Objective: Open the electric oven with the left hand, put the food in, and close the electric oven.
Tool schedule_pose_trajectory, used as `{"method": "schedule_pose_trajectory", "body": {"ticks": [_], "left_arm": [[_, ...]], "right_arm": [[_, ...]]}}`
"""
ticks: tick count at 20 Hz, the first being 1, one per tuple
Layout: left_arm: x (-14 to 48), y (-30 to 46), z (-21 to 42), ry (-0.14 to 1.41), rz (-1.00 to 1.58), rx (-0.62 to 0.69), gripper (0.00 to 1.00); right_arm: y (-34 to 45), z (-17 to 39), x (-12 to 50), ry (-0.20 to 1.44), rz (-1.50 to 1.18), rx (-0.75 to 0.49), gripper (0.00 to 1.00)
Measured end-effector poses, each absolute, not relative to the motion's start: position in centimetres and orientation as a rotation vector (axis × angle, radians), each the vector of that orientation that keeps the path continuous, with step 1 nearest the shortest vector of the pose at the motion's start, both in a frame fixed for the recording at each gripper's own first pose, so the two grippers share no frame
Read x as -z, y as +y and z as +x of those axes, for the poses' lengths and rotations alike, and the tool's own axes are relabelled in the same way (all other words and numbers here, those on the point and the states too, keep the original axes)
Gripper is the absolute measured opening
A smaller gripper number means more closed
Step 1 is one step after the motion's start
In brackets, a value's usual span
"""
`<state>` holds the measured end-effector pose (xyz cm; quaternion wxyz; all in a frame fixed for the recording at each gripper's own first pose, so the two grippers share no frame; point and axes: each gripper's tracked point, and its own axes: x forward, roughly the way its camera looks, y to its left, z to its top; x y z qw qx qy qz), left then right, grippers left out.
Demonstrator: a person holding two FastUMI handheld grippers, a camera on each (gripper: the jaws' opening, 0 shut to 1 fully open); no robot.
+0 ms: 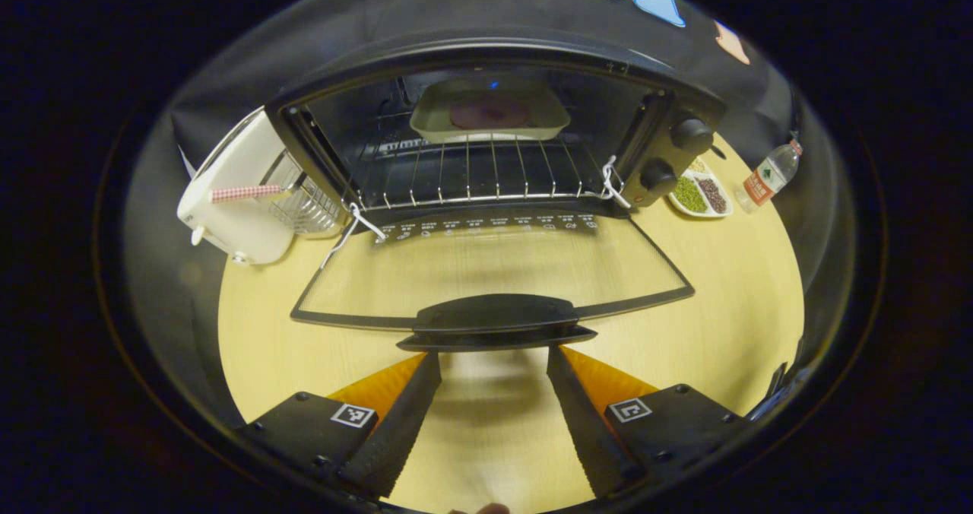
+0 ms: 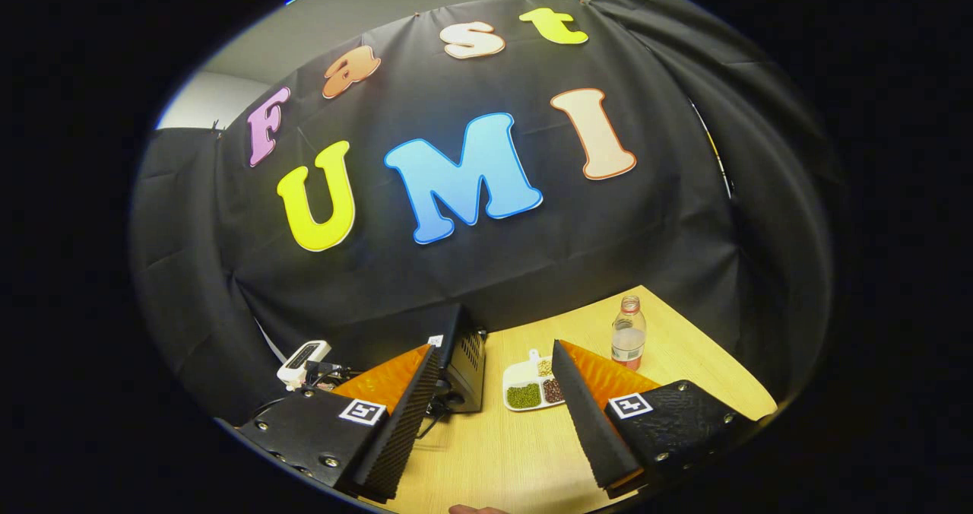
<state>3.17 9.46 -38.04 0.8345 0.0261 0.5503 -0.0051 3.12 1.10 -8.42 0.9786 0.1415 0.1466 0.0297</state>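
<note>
While the oven door lies folded flat toward the camera, the contents of the left gripper view run, left to right, as follows: a white appliance with a wire basket beside it, standing just left of the oven; the oven itself, cavity exposed, wire rack across it; a pale tray of food resting on the rack toward the back; two knobs on the oven's right panel; a divided dish of beans just beside that panel; a water bottle farther right on the wooden table. The left gripper sits just behind the door handle, fingers spread wide, nothing between them, tips near the handle but seemingly not pressing it. In the right gripper view, the right gripper is likewise spread wide and empty, raised over the table and aimed at the booth wall, with the oven's side, the dish and the bottle ahead. Judged status: food is in, closing remains. Recommended handling: take the handle at its middle or get under its front lip, swing the door up in its hinge arc rather than pushing straight, keep the tips off the glass, and ease it shut so the tray is not jolted.
</note>
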Motion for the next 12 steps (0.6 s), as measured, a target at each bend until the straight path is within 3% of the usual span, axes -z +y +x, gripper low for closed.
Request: {"method": "schedule_pose_trajectory", "body": {"ticks": [2, 4, 12], "left_arm": [[37.8, 9.3, 3.3, 1.153, 0.049, 0.019, 1.0], [37.7, 9.4, 3.6, 1.148, 0.051, 0.019, 0.96], [35.4, 9.8, 5.9, 1.039, 0.117, 0.008, 1.0]], "right_arm": [[1.4, 3.0, 8.4, 0.292, 0.271, -0.067, 0.91], [1.6, 2.8, 8.4, 0.298, 0.271, -0.072, 0.91], [1.5, 2.6, 8.8, 0.31, 0.266, -0.059, 0.91]]}}
